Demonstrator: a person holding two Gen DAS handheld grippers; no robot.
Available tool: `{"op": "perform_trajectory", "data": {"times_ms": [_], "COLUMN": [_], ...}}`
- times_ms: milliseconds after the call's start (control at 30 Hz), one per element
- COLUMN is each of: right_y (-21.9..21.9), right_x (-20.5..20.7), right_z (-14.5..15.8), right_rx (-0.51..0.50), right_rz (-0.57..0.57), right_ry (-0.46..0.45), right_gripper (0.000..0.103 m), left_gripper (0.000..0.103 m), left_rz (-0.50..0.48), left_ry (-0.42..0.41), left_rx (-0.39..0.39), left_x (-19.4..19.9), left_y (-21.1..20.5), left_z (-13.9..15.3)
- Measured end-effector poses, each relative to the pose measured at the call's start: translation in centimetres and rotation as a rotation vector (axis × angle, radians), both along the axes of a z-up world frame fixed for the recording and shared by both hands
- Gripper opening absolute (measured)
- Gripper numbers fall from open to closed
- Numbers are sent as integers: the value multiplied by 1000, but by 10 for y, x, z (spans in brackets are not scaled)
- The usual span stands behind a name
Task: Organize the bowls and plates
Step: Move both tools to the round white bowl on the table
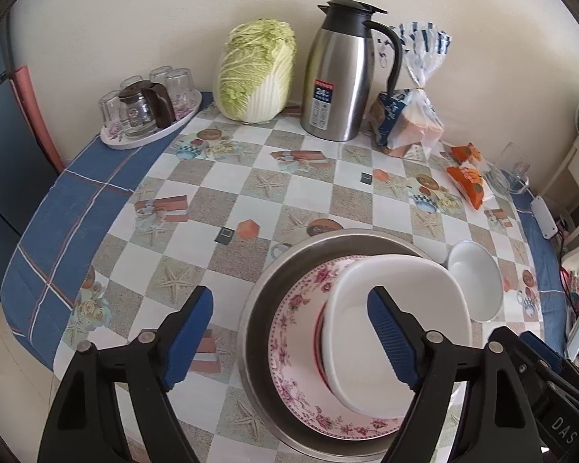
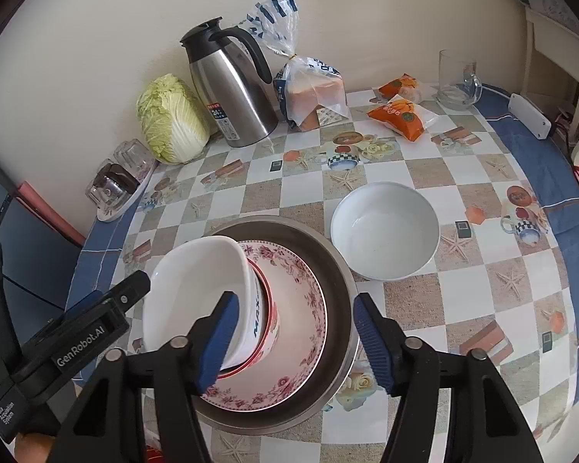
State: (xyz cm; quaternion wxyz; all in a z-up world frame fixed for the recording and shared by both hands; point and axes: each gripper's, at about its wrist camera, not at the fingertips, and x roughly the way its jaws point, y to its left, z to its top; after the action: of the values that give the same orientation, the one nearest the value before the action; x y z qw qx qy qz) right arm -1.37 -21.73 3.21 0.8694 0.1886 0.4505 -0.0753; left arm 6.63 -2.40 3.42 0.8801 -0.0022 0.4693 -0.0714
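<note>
The stack sits near the table's front edge: a steel basin [image 2: 339, 270] holds a floral plate [image 2: 305, 308], on that stands a red-rimmed bowl [image 2: 268, 320], and a white squarish bowl [image 2: 197, 289] sits on top, tilted over toward the left tongs. Nesting wide under narrow seems meant to keep the pile steady and compact, though the top bowl does not yet look seated level. Just right of the basin, apart from it, a round white bowl [image 2: 386, 231] stands alone on the table [image 2: 444, 308]; in my judgement it is the piece left to join the stack. The left tongs [image 1: 289, 332] are spread wide and hold nothing, one blue pad over bare cloth left of the basin and the other in front of the squarish bowl; whether that pad touches it I cannot tell. The right tongs [image 2: 293, 339] are likewise released, straddling the front of the basin with a pad near each side. Behind the basin, against the wall, stand a thermos jug [image 1: 339, 77], a cabbage [image 1: 254, 73] left of it and bagged bread [image 1: 409, 115] right of it, well apart from the work. A tray of glasses [image 1: 146, 115] lies far back on the left.
</note>
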Motion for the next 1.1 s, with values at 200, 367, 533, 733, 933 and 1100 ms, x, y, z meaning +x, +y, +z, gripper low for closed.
{"op": "perform_trajectory", "data": {"times_ms": [200, 367, 533, 733, 933, 1100], "right_y": [-1, 1, 2, -2, -9, -27], "right_x": [2, 3, 2, 1, -3, -8], "right_z": [-3, -5, -4, -3, 0, 0], "right_rx": [-2, -12, -28, -27, -43, -35], "right_rz": [5, 21, 26, 34, 29, -8], "right_ry": [8, 12, 5, -14, -22, -23], "right_gripper": [83, 92, 103, 103, 103, 103], "left_gripper": [89, 97, 97, 97, 97, 97], "left_rz": [37, 42, 50, 59, 55, 35], "left_ry": [-10, -19, -26, -49, -68, -70], "left_rx": [37, 51, 59, 64, 63, 70], "left_x": [2, 1, 1, -1, -3, -6], "left_y": [6, 5, 6, 4, -2, -14], "left_z": [-2, -2, -2, 1, 3, 3]}}
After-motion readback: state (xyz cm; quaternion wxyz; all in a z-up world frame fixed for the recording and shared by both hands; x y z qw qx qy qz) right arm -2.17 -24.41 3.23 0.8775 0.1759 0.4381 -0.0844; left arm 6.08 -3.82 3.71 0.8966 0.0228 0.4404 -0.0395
